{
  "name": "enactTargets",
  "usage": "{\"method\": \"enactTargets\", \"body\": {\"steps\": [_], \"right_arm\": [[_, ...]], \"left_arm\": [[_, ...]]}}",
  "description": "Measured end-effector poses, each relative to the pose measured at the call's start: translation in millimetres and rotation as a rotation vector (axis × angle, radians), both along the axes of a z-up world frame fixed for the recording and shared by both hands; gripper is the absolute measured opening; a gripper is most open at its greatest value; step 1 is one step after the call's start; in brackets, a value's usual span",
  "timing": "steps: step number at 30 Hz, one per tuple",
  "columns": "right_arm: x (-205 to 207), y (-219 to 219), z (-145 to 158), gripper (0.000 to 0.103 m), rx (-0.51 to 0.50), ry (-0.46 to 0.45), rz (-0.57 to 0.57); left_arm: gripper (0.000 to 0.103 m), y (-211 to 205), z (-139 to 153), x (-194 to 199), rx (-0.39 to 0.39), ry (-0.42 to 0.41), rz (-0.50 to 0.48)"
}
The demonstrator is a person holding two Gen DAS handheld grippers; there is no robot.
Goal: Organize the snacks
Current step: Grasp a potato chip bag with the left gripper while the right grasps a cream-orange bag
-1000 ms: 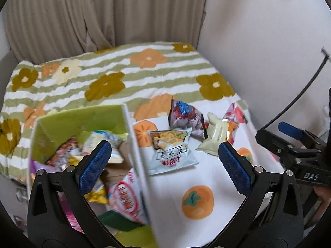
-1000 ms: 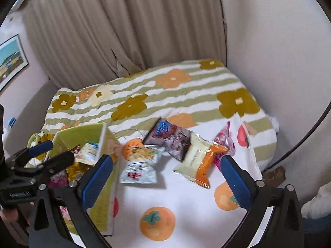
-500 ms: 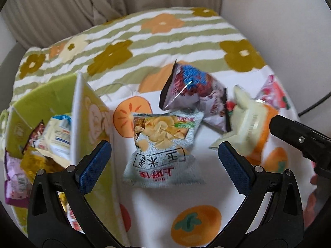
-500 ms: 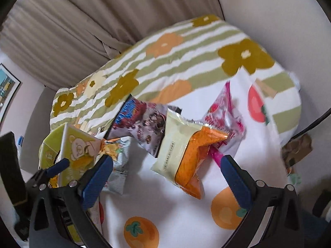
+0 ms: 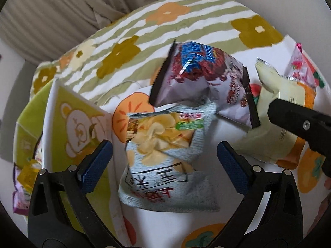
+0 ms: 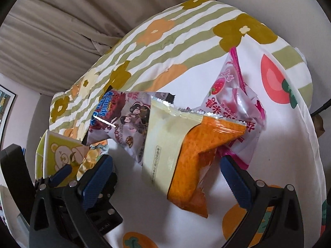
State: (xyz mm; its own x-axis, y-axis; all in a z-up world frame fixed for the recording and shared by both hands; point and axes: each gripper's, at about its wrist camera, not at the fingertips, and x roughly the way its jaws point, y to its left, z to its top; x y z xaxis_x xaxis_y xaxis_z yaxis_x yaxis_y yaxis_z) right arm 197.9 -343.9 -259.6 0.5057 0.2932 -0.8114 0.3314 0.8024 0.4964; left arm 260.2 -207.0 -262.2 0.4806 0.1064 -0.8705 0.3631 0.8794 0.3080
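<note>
- Left wrist view shows the bed (image 5: 144, 31), covered by a flower quilt with a white persimmon cloth over it, carrying all loose snacks.
- We see the green bear box (image 5: 72, 128) at the left edge, already holding several packets.
- We find the dark cake bag (image 5: 206, 78) farthest back, overlapping the top of the chip bag (image 5: 165, 155).
- We find the cream-orange bag (image 6: 175, 144) lying across the pink strawberry bag (image 6: 233, 103), touching the cake bag.
- Left gripper (image 5: 164, 165) stands wide open and empty, its fingers straddling the chip bag.
- Right gripper (image 6: 165, 177) stands wide open and empty, straddling the cream-orange bag.
- Risk: overlapping bags may drag each other; a slick puffed bag may slip from a shallow pinch.
- Risk: both grippers work close together and may collide; the left one sits just beside the box wall and may knock it.
- Change: compared with one second earlier, both grippers have descended toward the snacks, and the bags now fill each view.
</note>
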Motion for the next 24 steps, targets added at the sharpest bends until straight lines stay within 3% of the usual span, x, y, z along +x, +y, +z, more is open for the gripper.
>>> {"method": "enactTargets", "body": {"steps": [8, 9, 10, 13, 16, 20, 24], "right_arm": [[-0.6, -2.7, -8.8, 0.103, 0.011, 0.015, -0.006], [-0.6, -2.0, -9.1, 0.103, 0.011, 0.014, -0.006], [-0.2, -1.8, -10.0, 0.103, 0.011, 0.013, -0.006], [1.5, 0.2, -12.1, 0.103, 0.01, 0.01, -0.01], [-0.1, 3.5, -14.8, 0.093, 0.011, 0.011, -0.017], [-2.4, 4.1, -20.7, 0.069, 0.028, 0.021, -0.018], [-6.8, 7.5, -19.7, 0.063, 0.019, 0.009, -0.007]], "left_arm": [[0.098, 12.8, -20.7, 12.0, -0.037, 0.085, 0.081], [0.094, 15.3, -23.9, 14.0, -0.049, 0.103, 0.091], [0.083, 17.8, -27.1, 15.7, -0.063, 0.12, 0.102], [0.071, 20.9, -30.1, 16.9, -0.06, 0.122, 0.107], [0.066, 24.1, -28.6, 15.8, -0.069, 0.125, 0.101], [0.062, 26.4, -27.7, 12.6, -0.071, 0.13, 0.088], [0.061, 27.1, -26.4, 7.4, -0.071, 0.133, 0.078]]}}
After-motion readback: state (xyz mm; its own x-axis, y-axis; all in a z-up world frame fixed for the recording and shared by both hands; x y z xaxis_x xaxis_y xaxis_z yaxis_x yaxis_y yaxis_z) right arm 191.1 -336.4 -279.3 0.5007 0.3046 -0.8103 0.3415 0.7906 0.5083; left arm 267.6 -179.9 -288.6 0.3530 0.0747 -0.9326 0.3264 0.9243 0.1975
